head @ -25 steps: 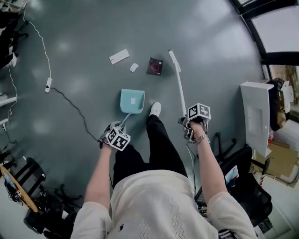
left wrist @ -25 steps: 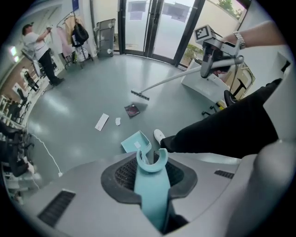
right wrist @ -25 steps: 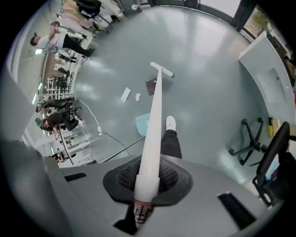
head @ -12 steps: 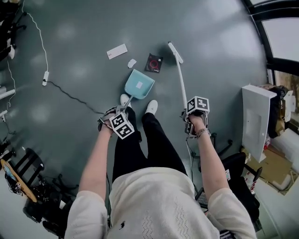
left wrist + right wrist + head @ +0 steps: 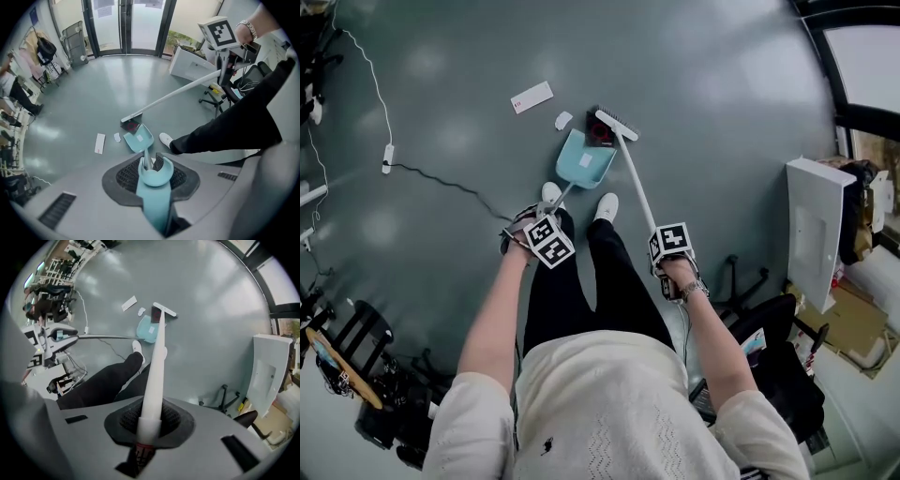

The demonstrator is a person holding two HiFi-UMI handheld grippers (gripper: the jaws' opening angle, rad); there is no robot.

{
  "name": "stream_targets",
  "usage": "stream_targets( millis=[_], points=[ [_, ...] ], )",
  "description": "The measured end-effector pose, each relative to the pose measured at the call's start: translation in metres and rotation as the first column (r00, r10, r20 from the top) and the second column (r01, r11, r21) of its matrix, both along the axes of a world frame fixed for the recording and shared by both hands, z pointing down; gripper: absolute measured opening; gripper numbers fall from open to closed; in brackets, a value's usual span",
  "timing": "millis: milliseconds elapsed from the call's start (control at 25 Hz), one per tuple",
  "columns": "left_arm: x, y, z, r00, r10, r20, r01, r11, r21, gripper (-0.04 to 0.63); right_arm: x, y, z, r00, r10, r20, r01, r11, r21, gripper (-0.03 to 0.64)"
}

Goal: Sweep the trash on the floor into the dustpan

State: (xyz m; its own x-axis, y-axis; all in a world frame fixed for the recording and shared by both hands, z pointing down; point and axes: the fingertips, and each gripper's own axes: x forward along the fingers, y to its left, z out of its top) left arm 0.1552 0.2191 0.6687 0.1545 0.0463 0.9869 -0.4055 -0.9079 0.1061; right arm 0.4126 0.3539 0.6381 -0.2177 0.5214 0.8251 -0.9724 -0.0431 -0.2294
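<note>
1. Teal plastic fills our left gripper (image 5: 154, 174): its jaws clamp the handle end of the dustpan (image 5: 139, 139), light and stiff to steer.
2. Our right gripper (image 5: 149, 425) closes tight on the top of the white broom (image 5: 157, 357); we judge it light, rigid, slightly slippery.
3. Both long axes run forward and down from the jaws.
4. Farthest, a dark packet (image 5: 133, 126) lies at the pan's mouth beside the bristles (image 5: 616, 125); scrap (image 5: 563, 120) and card (image 5: 532, 97) sit beyond.

Squeezing a white broom (image 5: 154, 366) in the right gripper (image 5: 149, 425). Resting its brush end on the floor (image 5: 211, 333), right beside a dark packet (image 5: 154, 312), just past the blue dustpan (image 5: 146, 331). Close to a white card (image 5: 129, 303) and a small scrap (image 5: 141, 311).
</note>
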Motion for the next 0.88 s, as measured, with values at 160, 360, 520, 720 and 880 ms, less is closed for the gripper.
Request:
stream_targets(
  millis=[160, 360, 520, 720, 880],
  points=[
    [-0.007, 0.001, 0.001, 1.0, -0.013, -0.006, 0.013, 1.0, 0.011, 0.092, -0.011, 0.029, -0.014, 0.995, -0.1, 0.013, 0.101, 0.994, -0.035, 0.049],
    [-0.006, 0.0, 0.0, 1.0, -0.016, -0.004, 0.016, 0.999, 0.036, 0.092, -0.024, 0.063, -0.041, 0.979, -0.191, 0.065, 0.196, 0.977, -0.081, 0.049],
    [-0.015, 0.01, -0.003, 1.0, -0.022, 0.0, 0.022, 0.999, 0.041, 0.092, -0.029, 0.077, -0.065, 0.986, -0.13, 0.108, 0.14, 0.986, -0.088, 0.049],
    [-0.058, 0.014, -0.01, 0.998, -0.064, 0.0, 0.064, 0.996, 0.057, 0.092, -0.037, 0.052, -0.078, 0.993, -0.062, 0.104, 0.065, 0.998, -0.025, 0.048],
    [-0.107, 0.017, -0.018, 0.997, -0.075, 0.023, 0.073, 0.995, 0.07, 0.092, -0.048, 0.006, -0.069, 0.998, -0.038, 0.051, 0.036, 0.999, 0.037, 0.048]
  ],
)
